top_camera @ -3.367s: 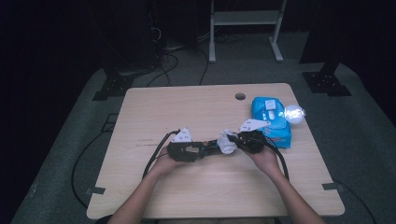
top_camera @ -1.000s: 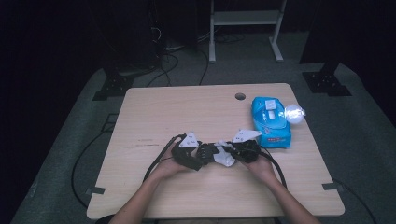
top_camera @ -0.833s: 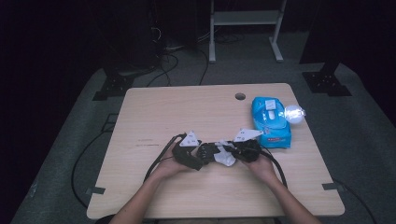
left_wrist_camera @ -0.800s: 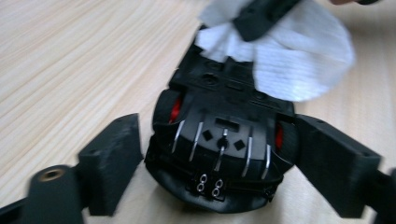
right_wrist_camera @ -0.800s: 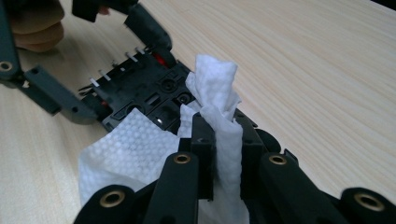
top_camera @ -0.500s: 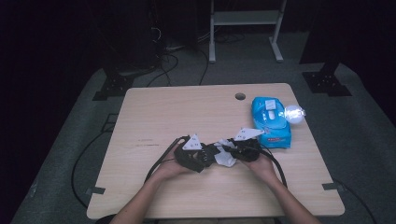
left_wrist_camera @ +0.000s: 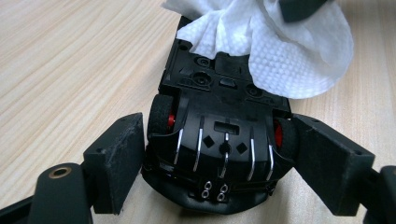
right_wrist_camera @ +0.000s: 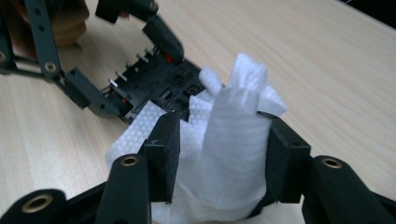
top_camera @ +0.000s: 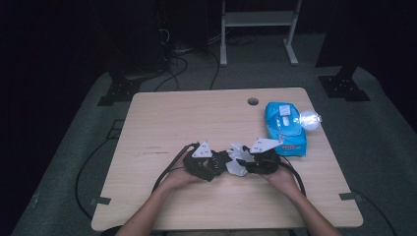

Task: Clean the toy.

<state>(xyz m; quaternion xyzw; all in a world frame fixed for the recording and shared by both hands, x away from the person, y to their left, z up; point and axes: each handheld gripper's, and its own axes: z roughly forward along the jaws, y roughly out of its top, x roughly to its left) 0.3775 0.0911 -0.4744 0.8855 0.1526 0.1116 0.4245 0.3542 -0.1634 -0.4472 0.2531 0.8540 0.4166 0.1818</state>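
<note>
The table (top_camera: 162, 123) is seen from up high on the person's side, looking forward and down, far enough back that the floor around it is taken in too. The left gripper view is shot really close, along its jaws and low over the wood, at the toy car (left_wrist_camera: 219, 135) flipped underside-up. The right gripper view is just as close, aimed across the tabletop. The car and the white wipe (right_wrist_camera: 229, 154) are shared by all three views.
</note>
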